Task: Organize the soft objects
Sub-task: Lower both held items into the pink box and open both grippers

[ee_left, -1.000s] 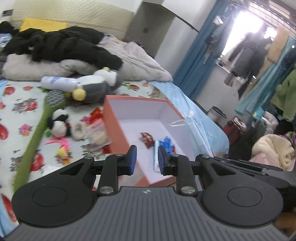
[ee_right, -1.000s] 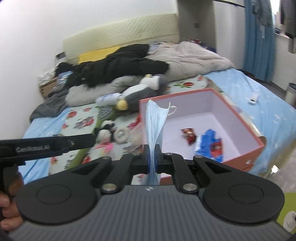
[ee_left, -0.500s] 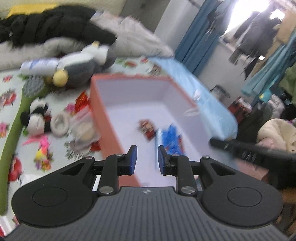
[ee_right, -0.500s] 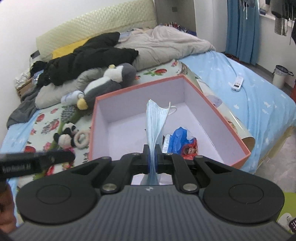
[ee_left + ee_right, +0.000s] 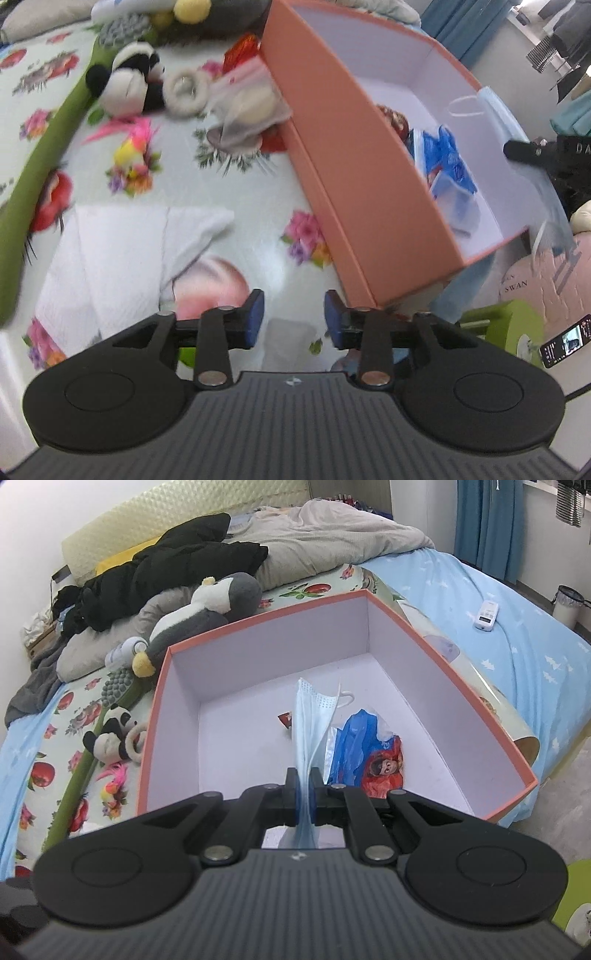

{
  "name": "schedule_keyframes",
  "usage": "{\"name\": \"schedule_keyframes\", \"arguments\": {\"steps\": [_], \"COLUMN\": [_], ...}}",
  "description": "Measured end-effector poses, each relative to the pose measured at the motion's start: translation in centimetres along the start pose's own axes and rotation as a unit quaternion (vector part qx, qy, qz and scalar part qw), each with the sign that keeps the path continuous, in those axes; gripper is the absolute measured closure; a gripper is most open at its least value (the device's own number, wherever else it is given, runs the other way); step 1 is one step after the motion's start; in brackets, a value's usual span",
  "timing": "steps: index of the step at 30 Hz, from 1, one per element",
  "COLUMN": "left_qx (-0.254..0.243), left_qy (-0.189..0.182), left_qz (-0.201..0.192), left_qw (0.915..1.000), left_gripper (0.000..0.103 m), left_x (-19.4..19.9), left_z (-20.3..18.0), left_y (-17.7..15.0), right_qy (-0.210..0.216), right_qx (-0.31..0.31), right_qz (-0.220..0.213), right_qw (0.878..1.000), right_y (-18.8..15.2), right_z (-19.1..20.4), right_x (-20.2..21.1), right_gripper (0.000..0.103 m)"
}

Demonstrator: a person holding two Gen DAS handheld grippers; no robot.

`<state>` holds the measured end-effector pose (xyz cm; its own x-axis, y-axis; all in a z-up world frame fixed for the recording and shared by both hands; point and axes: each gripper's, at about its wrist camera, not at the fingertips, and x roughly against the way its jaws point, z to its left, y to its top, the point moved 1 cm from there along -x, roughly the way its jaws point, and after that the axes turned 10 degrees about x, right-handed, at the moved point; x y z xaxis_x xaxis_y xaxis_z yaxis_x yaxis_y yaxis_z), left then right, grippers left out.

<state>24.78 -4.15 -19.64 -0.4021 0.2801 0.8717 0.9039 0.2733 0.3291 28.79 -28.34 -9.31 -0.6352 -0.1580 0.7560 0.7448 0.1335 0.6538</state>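
The right gripper (image 5: 304, 790) is clamping a pale blue pleated face mask (image 5: 312, 716) between its fingers, the pads pressed tight on the gathered lower edge. The mask is standing up from the grip in a narrow fold, one white ear loop curling off its top right corner, and it is hanging over the inside of the orange box (image 5: 465, 709), whose lining is showing pale lilac. On the box floor just beside the mask are lying a crumpled blue plastic bag (image 5: 354, 742) and a red printed wrapper (image 5: 384, 770). The left gripper (image 5: 293, 319) is pointing down at the floral bedsheet (image 5: 266, 221) just outside the box's near wall; its jaws have just been opening, and they are standing apart with nothing between the blue pads. A folded white cloth (image 5: 110, 258) is lying on the sheet to the left of that gripper. Further up the bed are resting a small panda plush (image 5: 125, 81) and a pink feathered toy (image 5: 129, 151), both outside the box.
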Motion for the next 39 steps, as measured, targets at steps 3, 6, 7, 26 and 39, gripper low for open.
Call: {"name": "schedule_keyframes", "arguments": {"steps": [3,6,7,26,39], "left_qx": [-0.007,-0.017,-0.021,-0.04,0.004], "left_qy": [0.003,0.017,0.02,0.035,-0.032], "left_qz": [0.009,0.019,0.021,-0.016,-0.072], "left_qw": [0.9999,0.9995,0.9994,0.9985,0.9969], "left_gripper": [0.06,0.06,0.06,0.077,0.077], "left_x": [-0.6,-1.4,-1.5,-1.3,6.0], "left_z": [0.1,0.0,-0.1,-0.6,-1.7], "left_y": [-0.8,-1.4,-1.6,-2.2,0.5], "right_qy": [0.001,0.001,0.001,0.005,0.005], "right_qx": [-0.003,-0.005,-0.006,-0.015,0.016], "right_qz": [0.0,0.001,0.001,-0.004,-0.021], "right_qw": [1.0,1.0,1.0,1.0,1.0], "right_y": [-0.1,-0.3,-0.4,-1.6,-2.1], "right_z": [0.0,0.0,0.0,0.7,3.1], "right_x": [0.0,0.0,0.0,0.8,3.6], "right_gripper": [0.094,0.094,0.094,0.094,0.094]}}
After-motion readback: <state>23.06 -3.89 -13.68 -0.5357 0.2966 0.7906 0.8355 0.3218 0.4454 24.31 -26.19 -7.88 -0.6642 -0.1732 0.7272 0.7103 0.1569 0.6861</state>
